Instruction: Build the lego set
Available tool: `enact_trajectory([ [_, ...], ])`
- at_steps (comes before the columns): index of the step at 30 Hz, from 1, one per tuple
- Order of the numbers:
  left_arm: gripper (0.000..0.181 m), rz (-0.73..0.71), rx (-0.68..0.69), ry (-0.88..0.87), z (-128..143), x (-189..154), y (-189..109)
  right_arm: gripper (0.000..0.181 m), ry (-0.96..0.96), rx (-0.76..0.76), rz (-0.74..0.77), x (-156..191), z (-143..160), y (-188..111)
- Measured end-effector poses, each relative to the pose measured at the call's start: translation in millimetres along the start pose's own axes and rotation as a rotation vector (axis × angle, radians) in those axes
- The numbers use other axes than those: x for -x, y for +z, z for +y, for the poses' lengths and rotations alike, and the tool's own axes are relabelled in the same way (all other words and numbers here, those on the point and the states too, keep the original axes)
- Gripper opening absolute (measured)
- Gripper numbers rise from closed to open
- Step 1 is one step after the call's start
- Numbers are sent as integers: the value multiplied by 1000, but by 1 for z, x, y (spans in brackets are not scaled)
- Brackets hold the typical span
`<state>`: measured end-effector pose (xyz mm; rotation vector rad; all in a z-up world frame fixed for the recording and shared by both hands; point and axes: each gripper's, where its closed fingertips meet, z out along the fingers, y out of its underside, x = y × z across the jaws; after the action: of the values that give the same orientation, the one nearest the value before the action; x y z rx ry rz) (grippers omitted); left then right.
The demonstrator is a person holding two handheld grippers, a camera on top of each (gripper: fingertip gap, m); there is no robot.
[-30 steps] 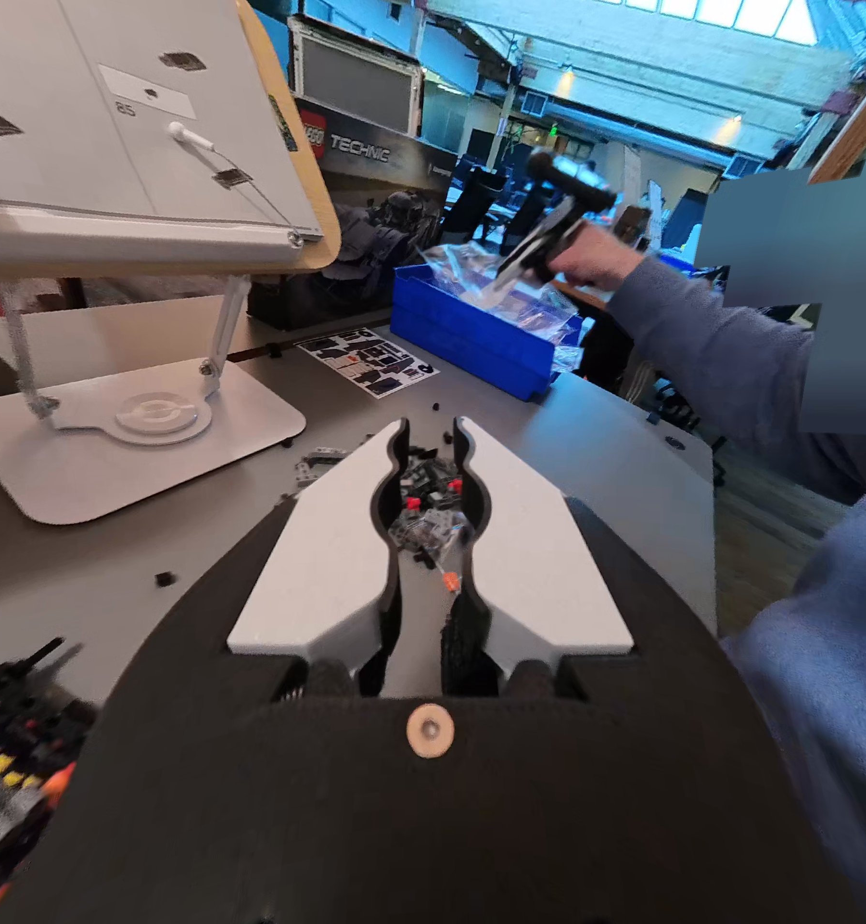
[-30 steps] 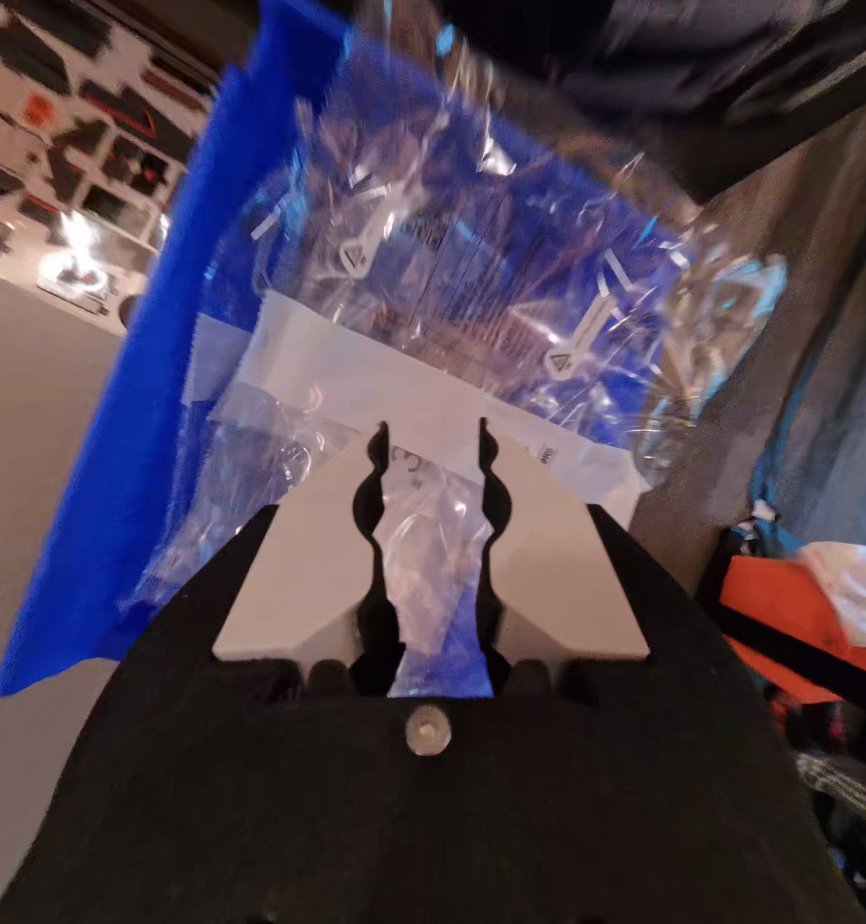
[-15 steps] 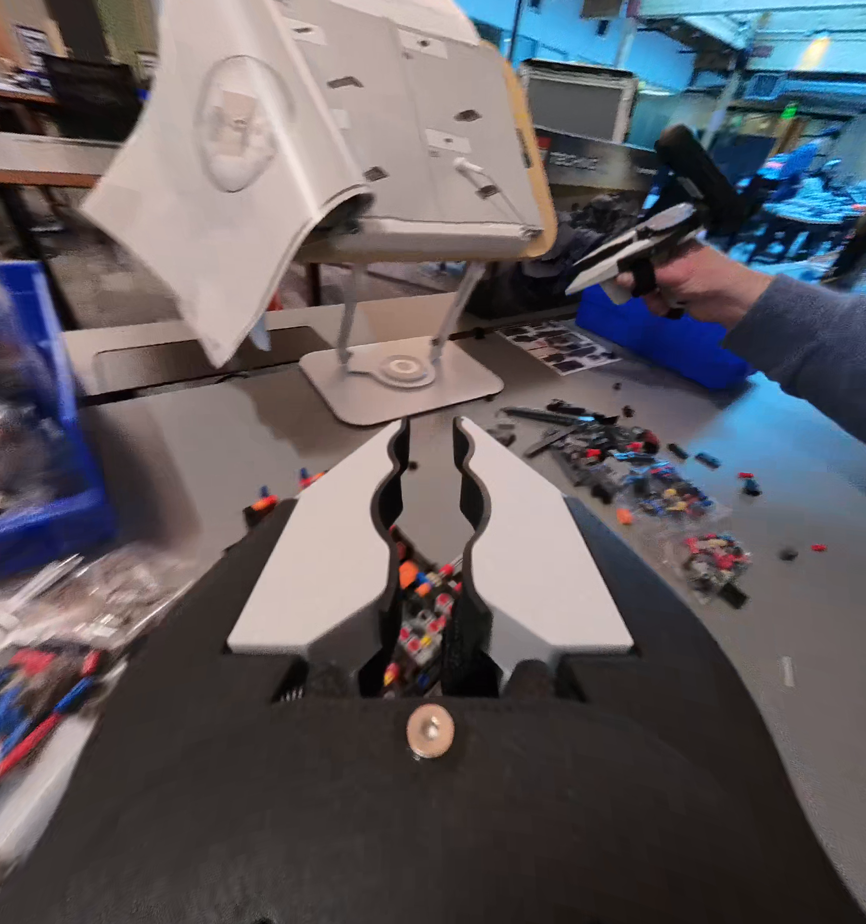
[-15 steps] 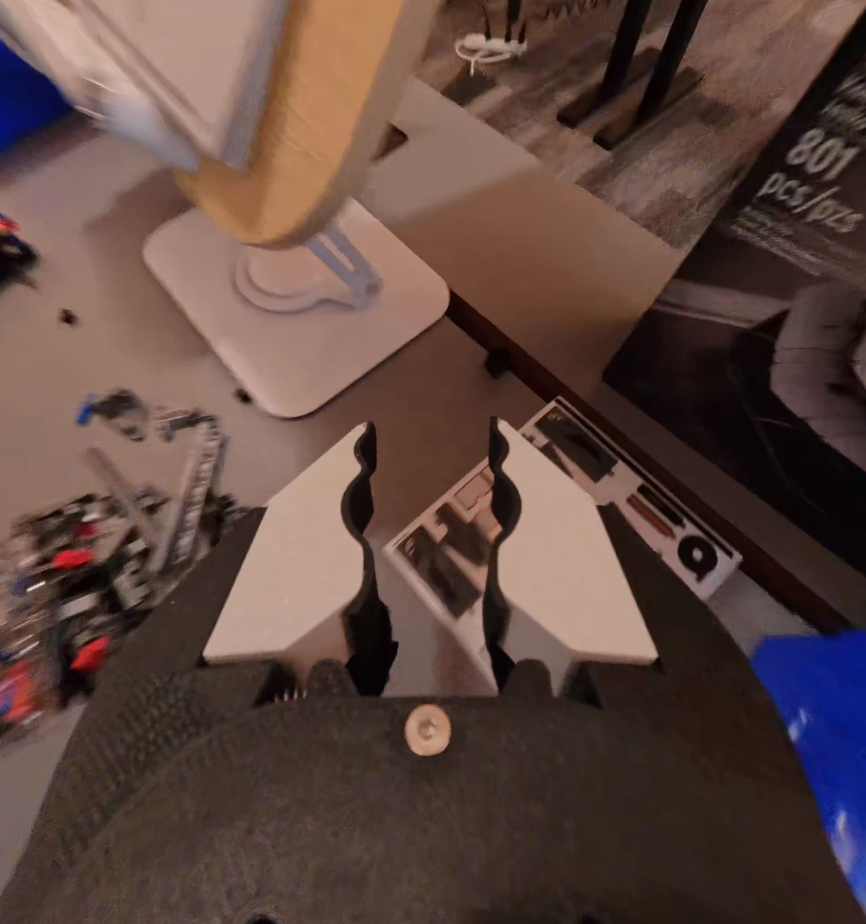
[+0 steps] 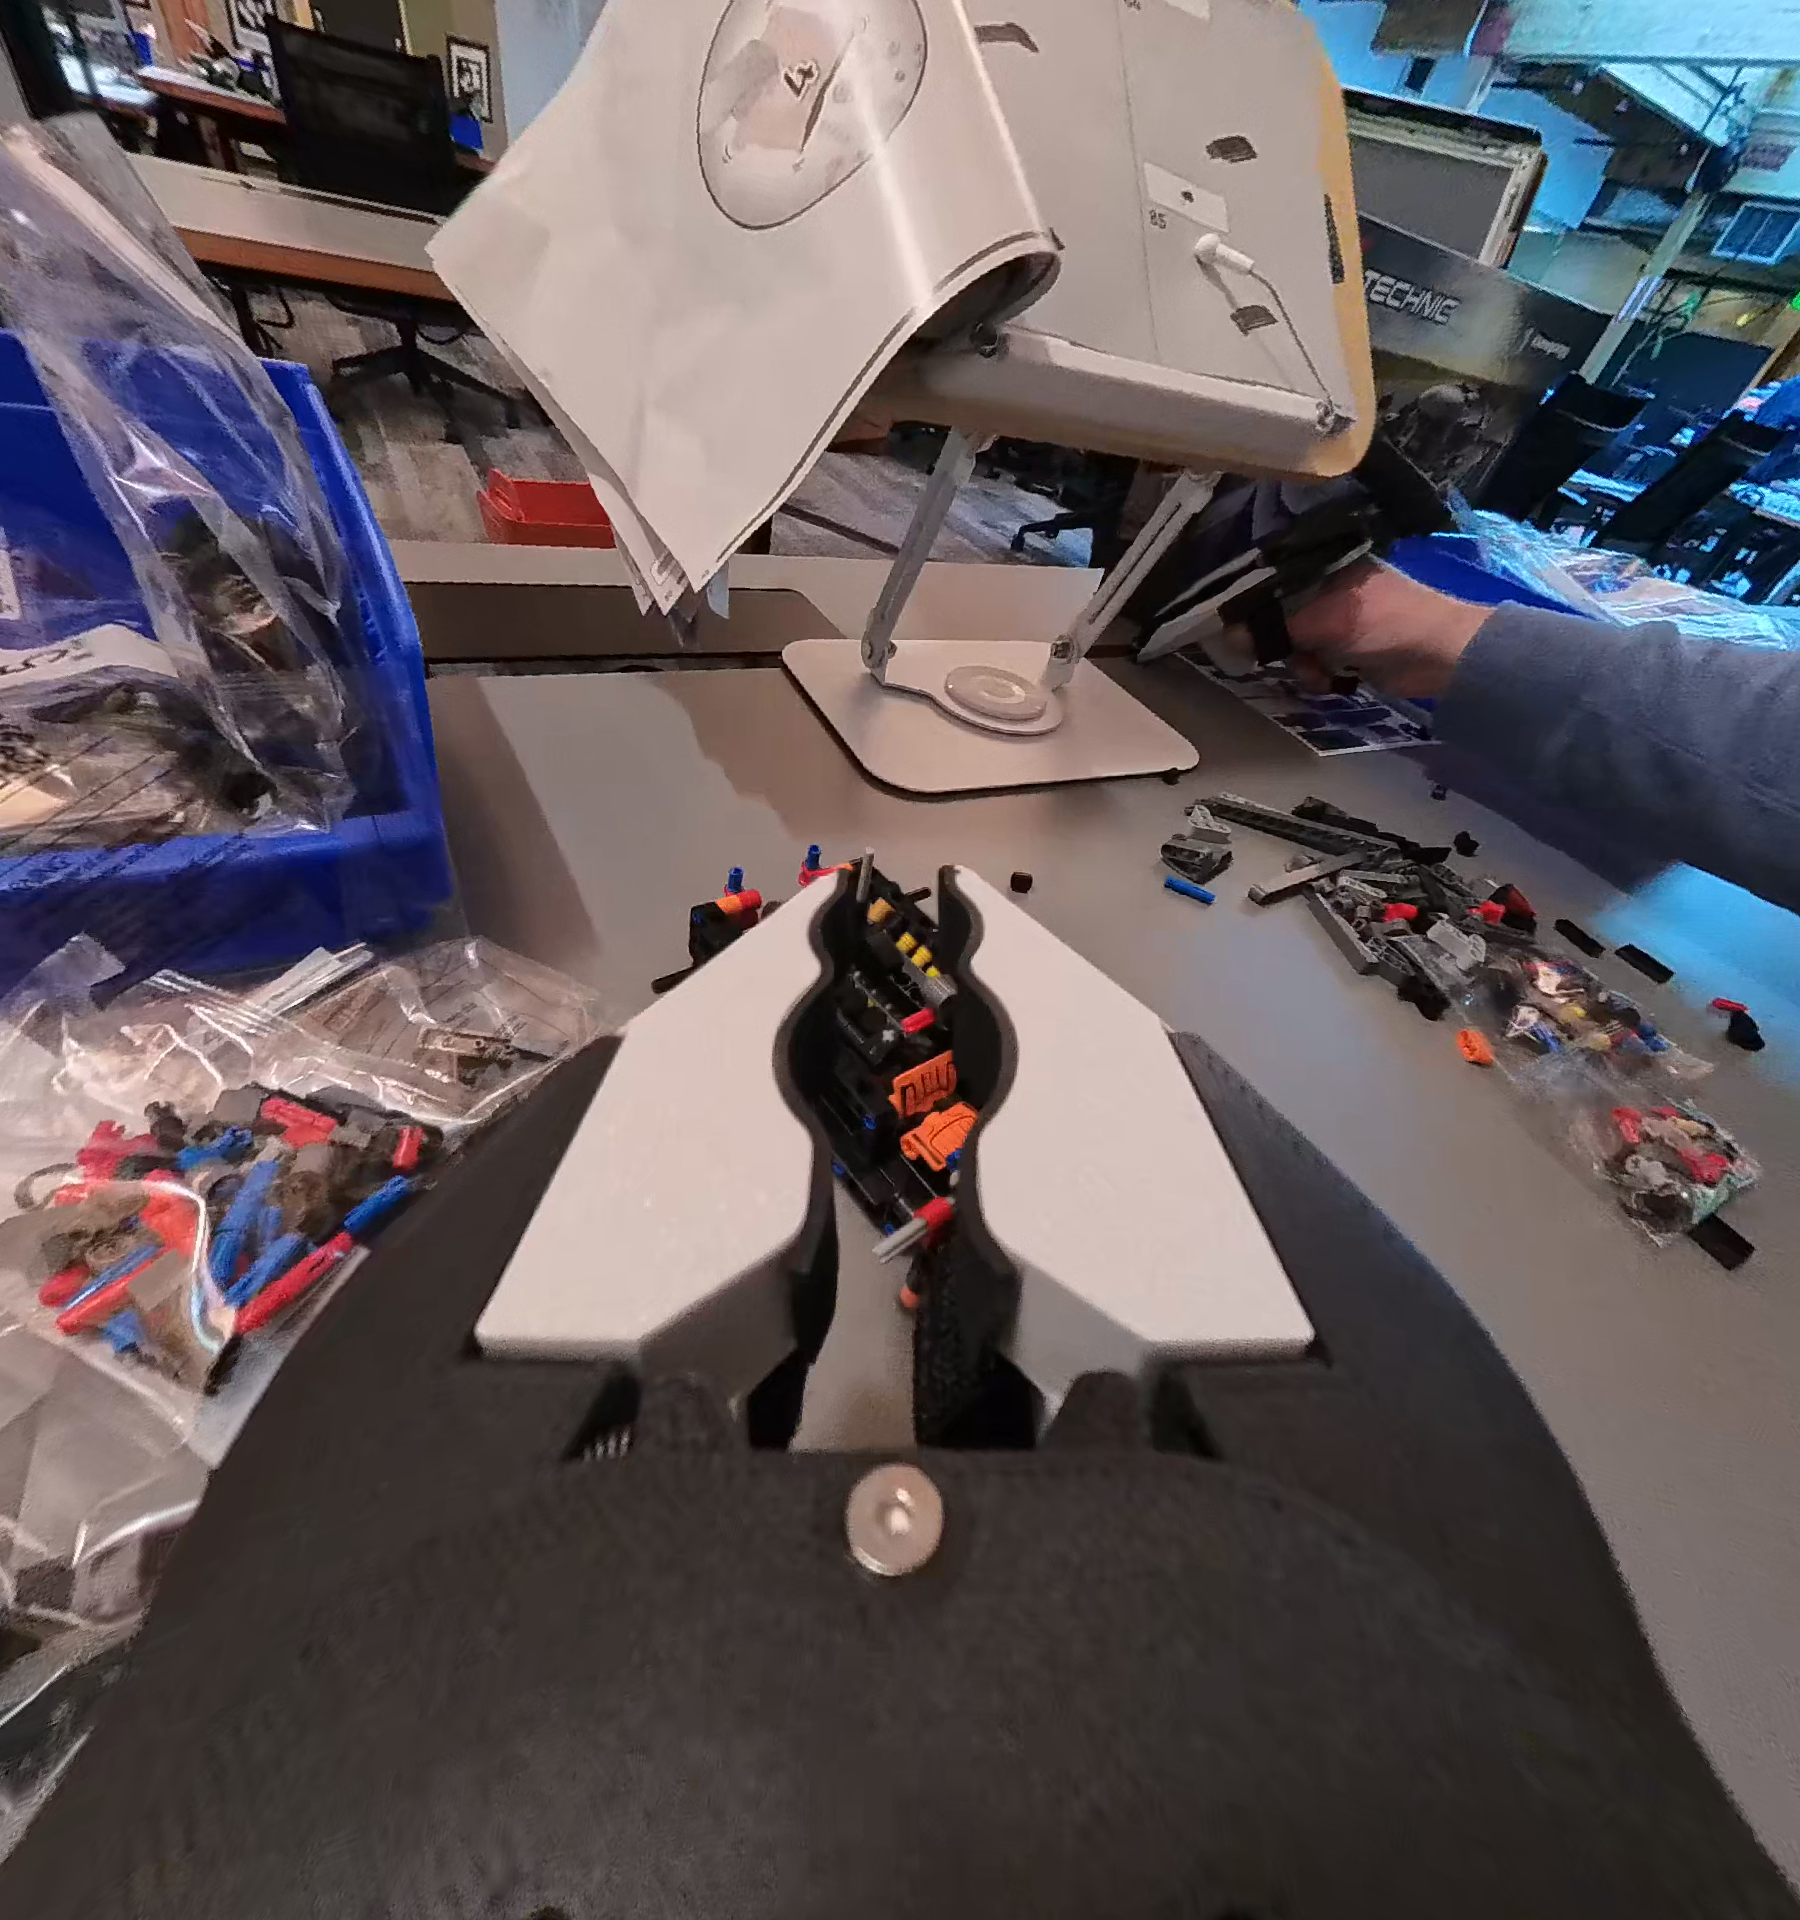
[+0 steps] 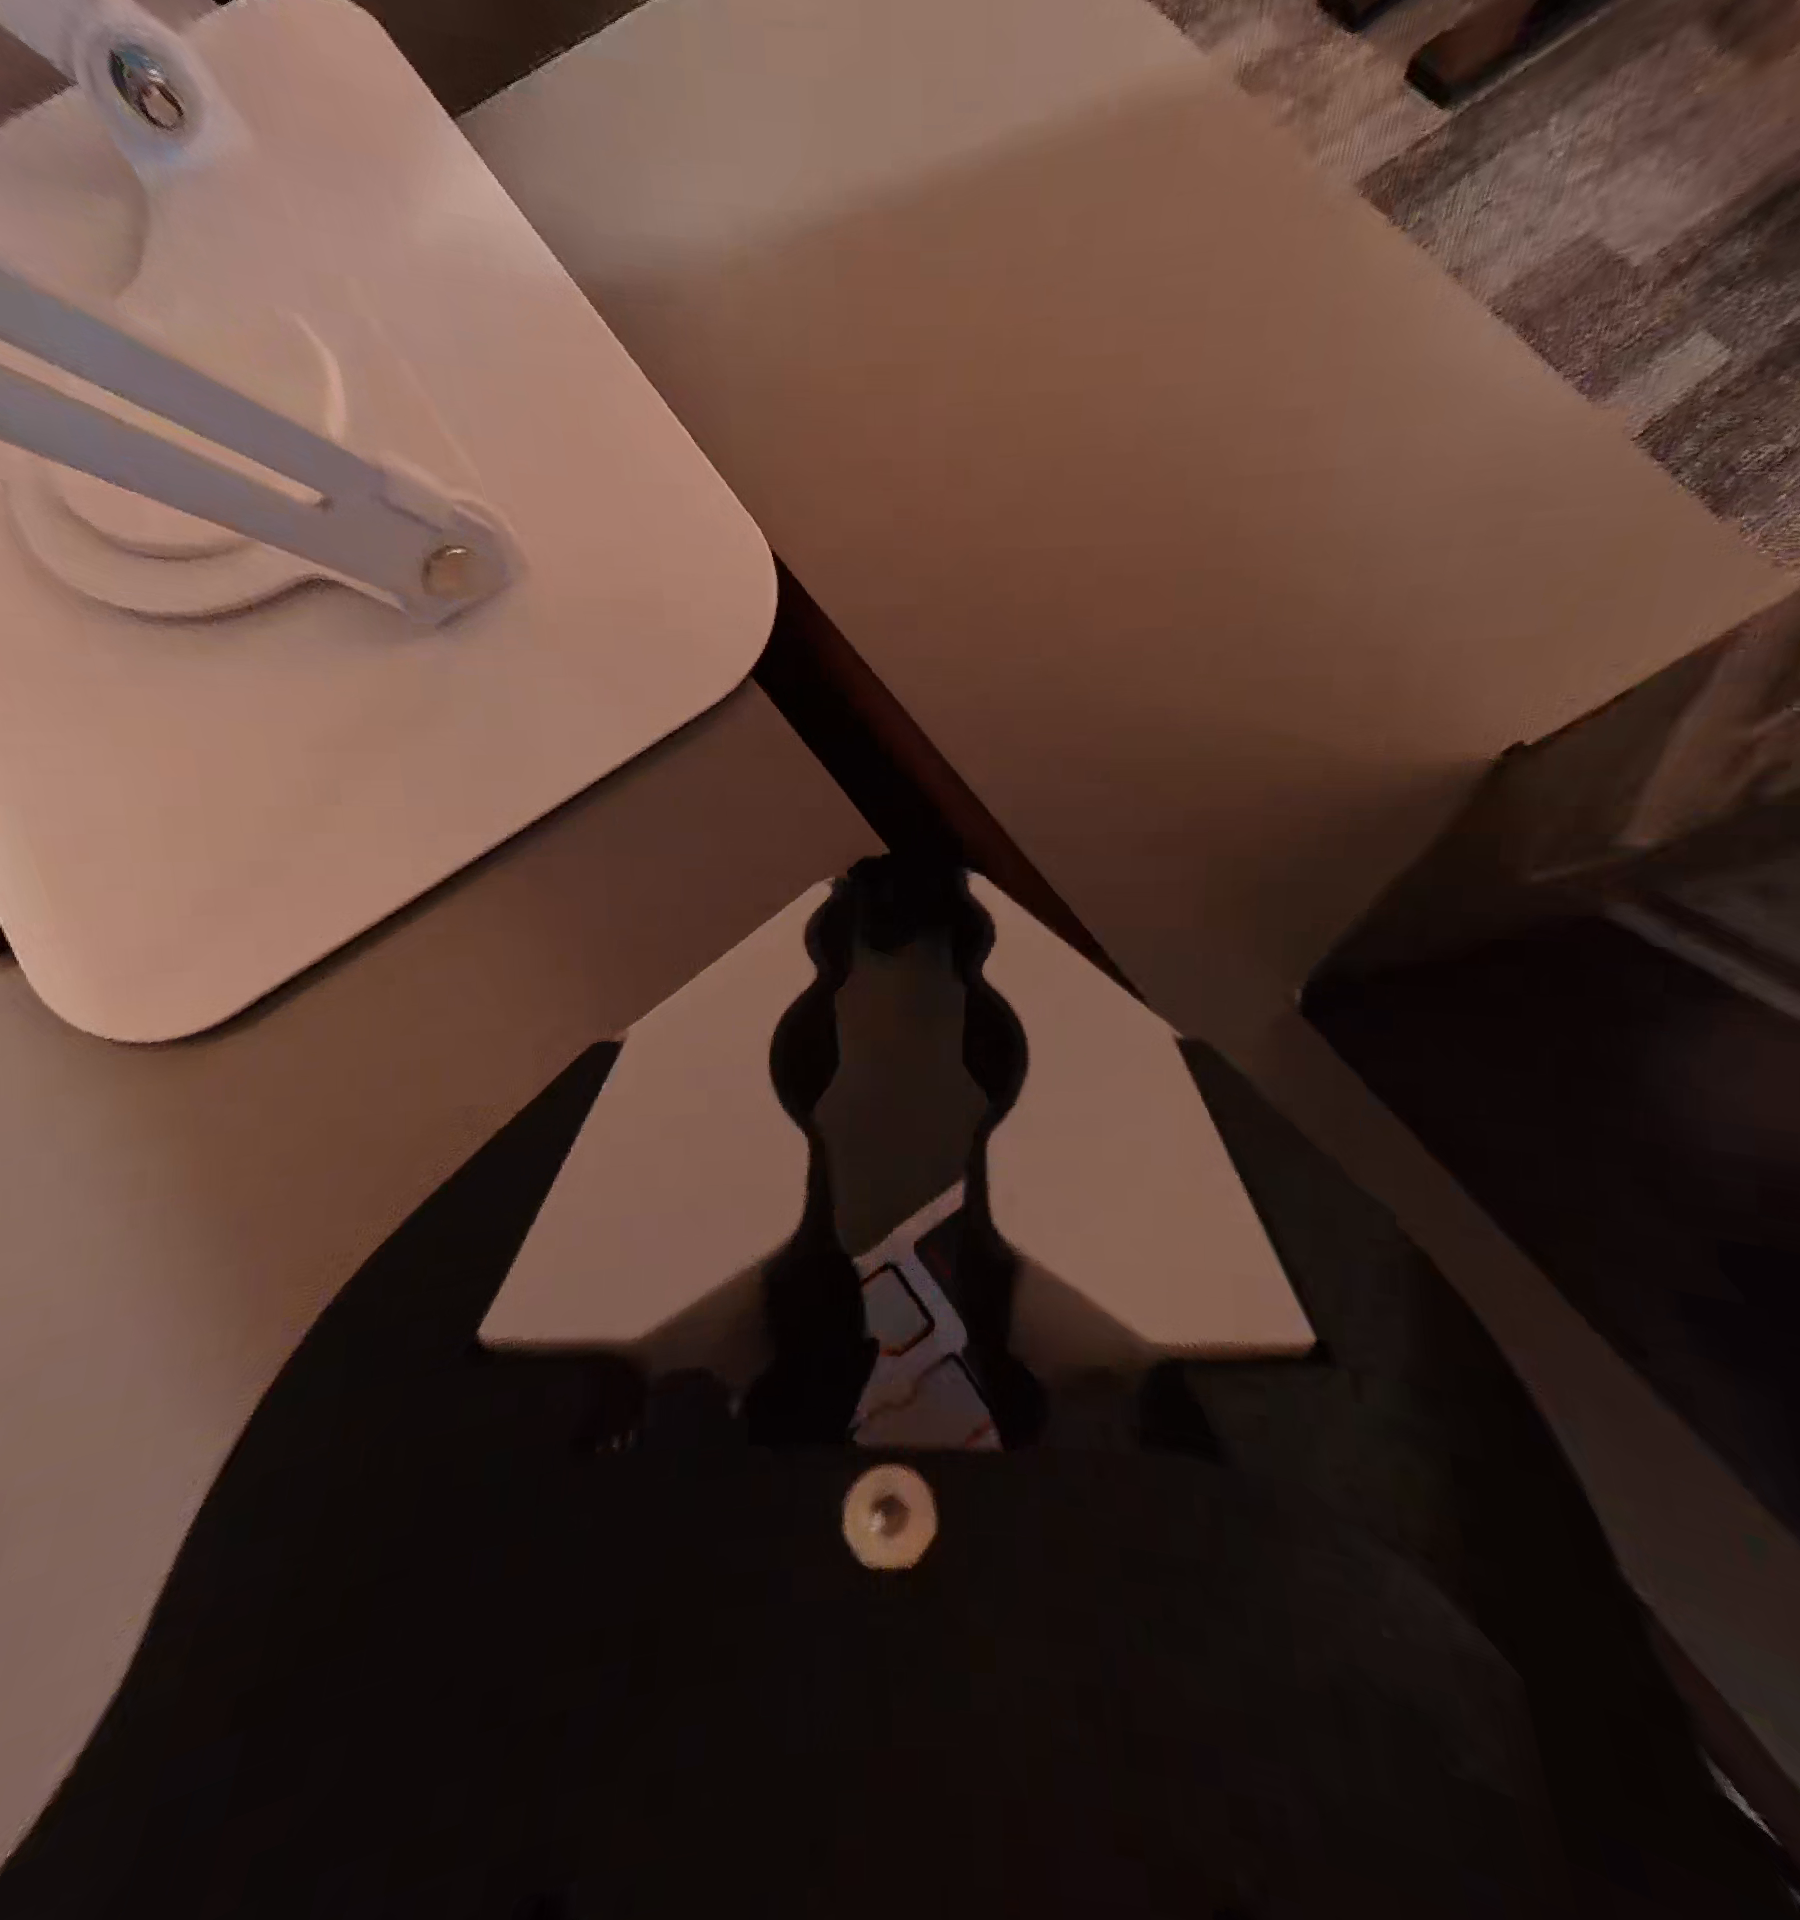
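Left wrist view has the model (image 5: 891, 1049), a black build with yellow, red and orange parts, lying on the table (image 5: 1498, 1403) with its long axis running away from the camera, roughly in line with the fingers. It shows through the gap of the left gripper (image 5: 898, 883), whose jaws stand apart around it with nothing pinched; whether they touch it cannot be told. Half a second ago the same gap showed only the near end of the model, and a second ago this camera faced a loose pile by the far bin; that pile (image 5: 1395, 914) now lies well to the right. Bags of parts (image 5: 210, 1226) sit at left by a blue bin (image 5: 189, 894). Right gripper (image 6: 901, 883) is released too, empty, its tips over the dark seam of the table beside the stand base (image 6: 356, 727) (a corner of the sticker sheet (image 6: 906, 1340) shows low between the fingers). A second ago it was over a plastic bag in a bin; half a second ago it hung higher above the sheet.
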<state>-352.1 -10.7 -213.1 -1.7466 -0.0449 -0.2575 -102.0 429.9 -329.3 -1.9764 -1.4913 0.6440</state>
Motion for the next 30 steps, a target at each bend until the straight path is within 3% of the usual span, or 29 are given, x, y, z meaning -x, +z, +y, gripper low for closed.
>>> enact_trajectory([
  [1,13,0,4,3,1,0,2,16,2,7,-8,1,0,1],
  [4,13,8,12,9,3,-4,3,15,23,11,-39,11,1,-11],
  [8,13,20,14,-2,5,-10,4,15,21,2,-10,41,12,-68],
  [12,15,63,34,-14,13,-22,10,15,31,6,36,94,55,-135],
  [15,15,104,42,-8,18,-35,15,15,66,26,95,121,102,-166],
  [19,15,140,42,1,21,-48,17,15,156,67,122,137,157,-173],
  [22,15,150,41,-1,23,-52,16,17,179,87,161,131,179,-163],
  [25,15,143,40,13,22,-52,13,39,211,64,188,125,177,-163],
  [30,15,142,42,-9,27,-46,17,30,103,40,220,140,146,-183],
])
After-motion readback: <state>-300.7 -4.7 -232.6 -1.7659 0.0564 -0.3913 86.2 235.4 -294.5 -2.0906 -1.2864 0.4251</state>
